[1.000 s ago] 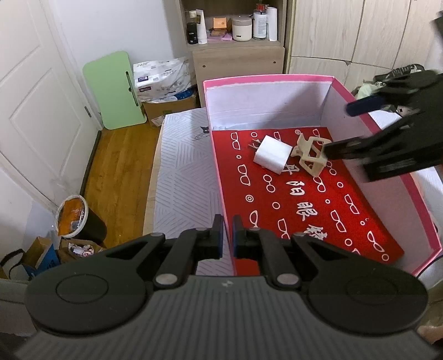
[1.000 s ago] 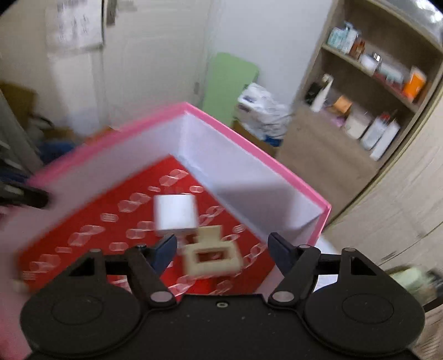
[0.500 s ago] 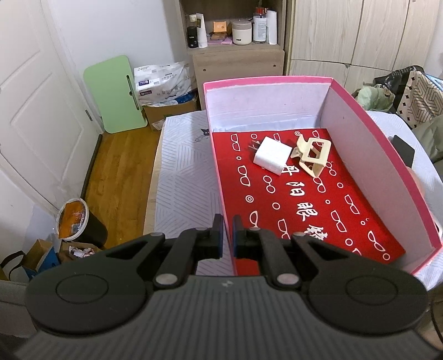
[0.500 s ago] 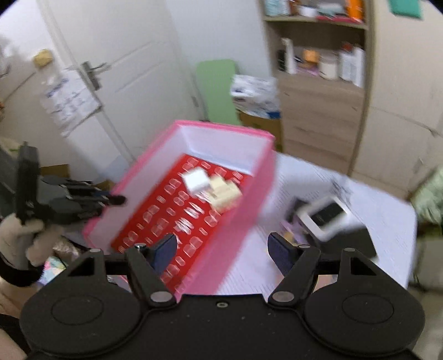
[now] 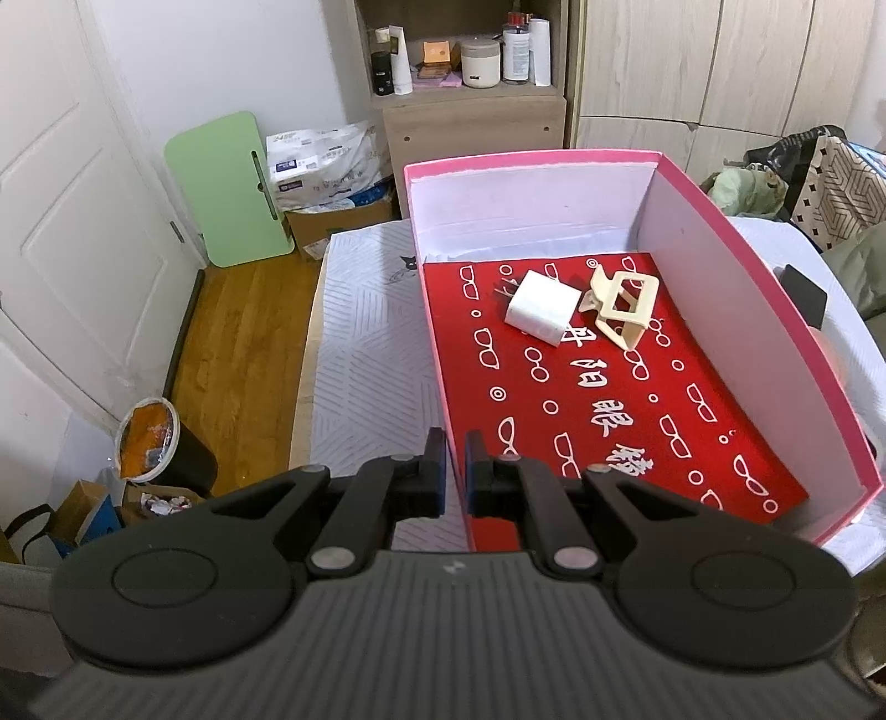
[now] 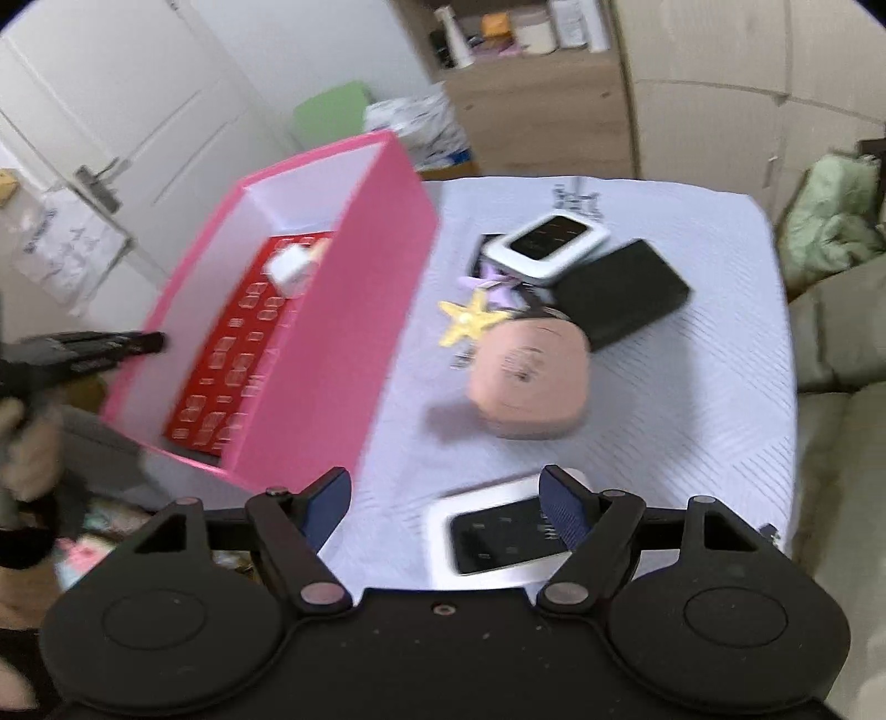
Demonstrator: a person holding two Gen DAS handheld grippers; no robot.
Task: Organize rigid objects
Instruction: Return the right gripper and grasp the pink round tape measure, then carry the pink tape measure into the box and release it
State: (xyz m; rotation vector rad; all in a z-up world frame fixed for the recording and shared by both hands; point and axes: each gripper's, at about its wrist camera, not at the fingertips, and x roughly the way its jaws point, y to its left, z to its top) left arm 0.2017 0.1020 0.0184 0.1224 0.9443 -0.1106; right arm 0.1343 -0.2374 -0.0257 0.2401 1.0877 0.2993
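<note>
Currently, left gripper (image 5: 454, 471): I see its jaws pinching the near wall of the pink cardboard box (image 5: 736, 299).
Right gripper (image 6: 443, 501): jaws spread, empty, above the white-framed black-screen device (image 6: 487, 540).
Boxed items: white plug charger (image 5: 541, 307), cream plastic clip (image 5: 623, 302).
Waiting on cloth: peach rounded case (image 6: 529, 376), yellow star clip (image 6: 470, 318).
Risk: I judge the slim device could slip from a shallow pinch.
Unclear: right view is blurred; the device's near edge is hidden.

a green board (image 5: 230, 185) is leaning against the wall at upper left, bottles (image 5: 523, 50) are standing on the wooden shelf (image 5: 470, 99) at top centre, and a bin (image 5: 158, 443) is sitting at lower left.
</note>
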